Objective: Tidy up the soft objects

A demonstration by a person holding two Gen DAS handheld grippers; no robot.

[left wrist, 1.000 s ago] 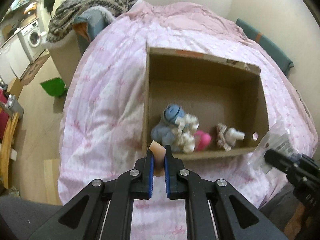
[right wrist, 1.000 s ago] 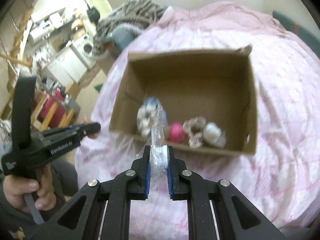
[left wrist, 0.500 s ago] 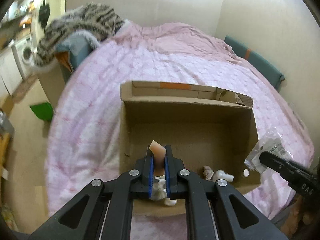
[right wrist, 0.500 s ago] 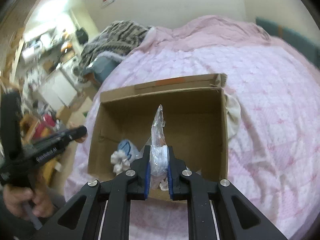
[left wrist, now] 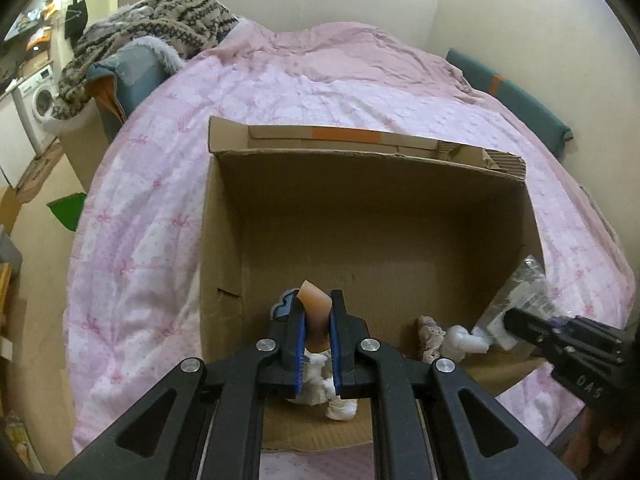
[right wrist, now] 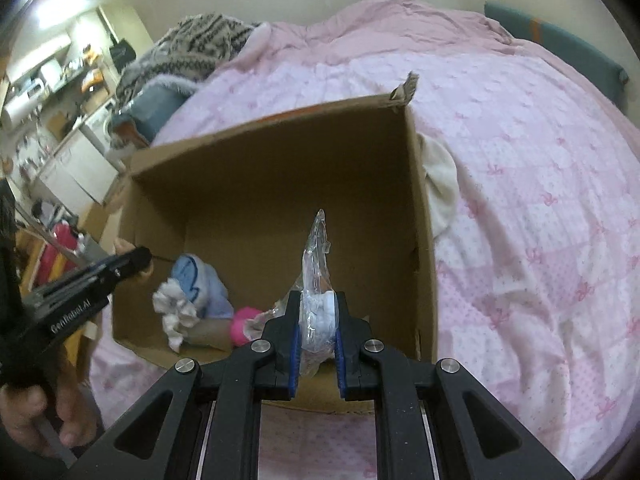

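Observation:
An open cardboard box lies on a pink quilted bed. My left gripper is shut on a small tan soft piece just over the box's near edge. My right gripper is shut on a clear plastic bag with something white inside, over the box's near right part; it also shows in the left wrist view. Inside the box lie a blue and white plush, a pink item and a small white and pink plush.
The box rests on the pink quilt. A cream cloth lies against the box's right wall. A striped blanket heap lies at the bed's far left. A green item and a washing machine stand beyond the bed.
Both grippers moved forward and down toward the box, each keeping its hold; the box now fills more of both views.

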